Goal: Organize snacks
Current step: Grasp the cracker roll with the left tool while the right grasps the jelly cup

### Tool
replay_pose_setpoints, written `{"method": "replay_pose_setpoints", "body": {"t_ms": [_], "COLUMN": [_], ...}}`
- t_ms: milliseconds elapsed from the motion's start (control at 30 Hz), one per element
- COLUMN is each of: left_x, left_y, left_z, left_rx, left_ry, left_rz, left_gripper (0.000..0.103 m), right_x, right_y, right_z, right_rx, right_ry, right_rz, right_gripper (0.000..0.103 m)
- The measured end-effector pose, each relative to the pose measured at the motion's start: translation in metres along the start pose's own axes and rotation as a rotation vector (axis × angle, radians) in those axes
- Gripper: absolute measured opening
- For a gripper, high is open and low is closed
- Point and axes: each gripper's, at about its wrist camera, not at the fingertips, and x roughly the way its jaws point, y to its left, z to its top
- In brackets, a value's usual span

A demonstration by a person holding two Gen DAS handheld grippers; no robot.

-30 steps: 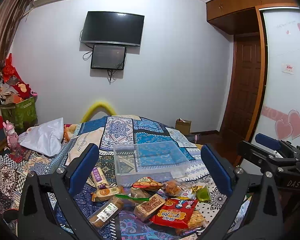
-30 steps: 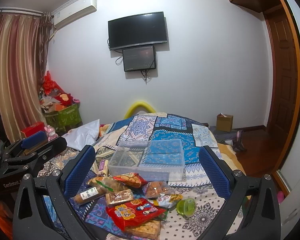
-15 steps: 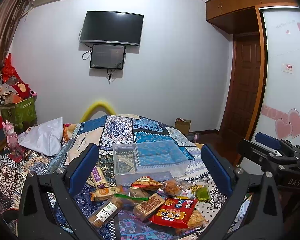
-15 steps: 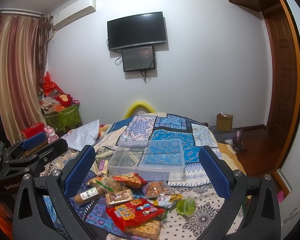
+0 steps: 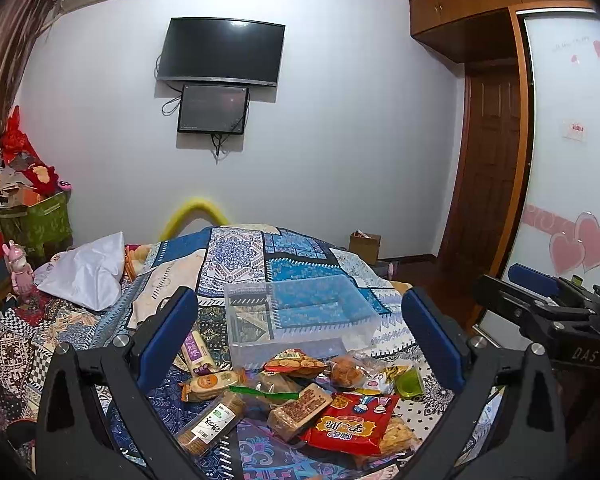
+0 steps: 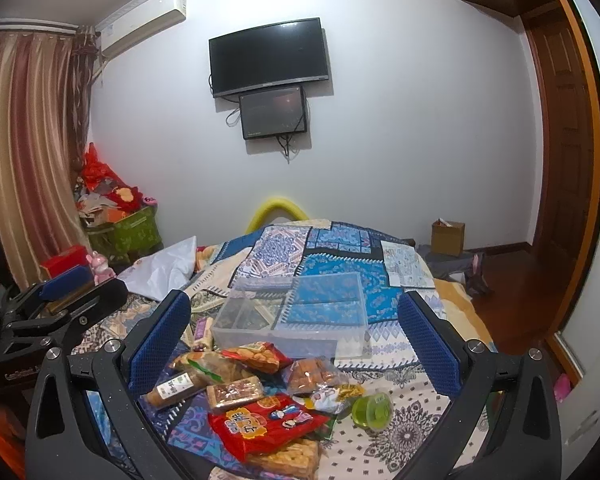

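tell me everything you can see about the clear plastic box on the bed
The box is a shallow rectangular bin of clear, slightly cloudy plastic, so the blue patterned quilt shows through it. It has no lid on and looks empty, with a divider that seems to split off its left end. It sits upright and flat on the quilt, just behind the snack pile; an orange packet lies against its near wall. Neither hand-held gripper touches it.
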Motion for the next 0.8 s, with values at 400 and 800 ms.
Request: {"method": "replay_pose_setpoints", "body": {"t_ms": [400,800], "left_x": [0.040,0.092], "left_y": [0.025,0.092], "left_z": [-0.028,-0.084], "left_rx": [0.026,-0.067], "left_ry": [0.130,0.388], "left_rz": [0.046,0.117], "left_gripper": [0.101,0.086], "right_x": [0.035,0.063], "right_y": [-0.033,-0.073], "right_z": [-0.025,-0.064], "right_rx": [0.054,0.059], "right_ry": [0.139,0.304], "right_rz": [-0.020,-0.143], "right_gripper": [0.103,0.099]}}
